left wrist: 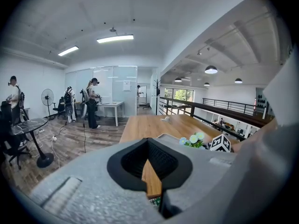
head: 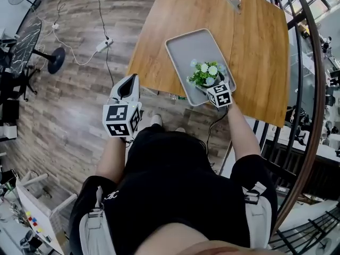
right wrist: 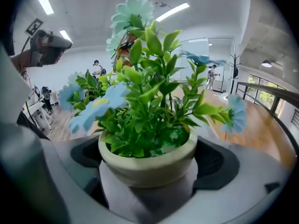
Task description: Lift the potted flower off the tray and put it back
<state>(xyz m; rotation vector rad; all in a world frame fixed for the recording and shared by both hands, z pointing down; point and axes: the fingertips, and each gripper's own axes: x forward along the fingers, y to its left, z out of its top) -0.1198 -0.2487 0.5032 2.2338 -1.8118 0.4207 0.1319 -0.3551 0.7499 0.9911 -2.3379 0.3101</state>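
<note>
The potted flower (head: 204,74) has green leaves, pale blue and white blooms and a cream pot (right wrist: 147,160). It is at the near right corner of the grey tray (head: 186,49) on the wooden table (head: 249,41). My right gripper (head: 206,85) is shut on the pot, with a black pad on each side of it. I cannot tell whether the pot rests on the tray or hangs just above it. My left gripper (head: 127,86) is held off the table's left edge, over the floor, jaws together and holding nothing. In the left gripper view the flower (left wrist: 192,140) shows past the left gripper (left wrist: 148,141).
A small pale object (head: 234,3) lies at the table's far end. Left of the table, a power strip (head: 102,45) with cables and a fan base (head: 56,60) sit on the wood floor. A dark railing (head: 311,62) runs along the right. Several people (left wrist: 91,101) stand far back.
</note>
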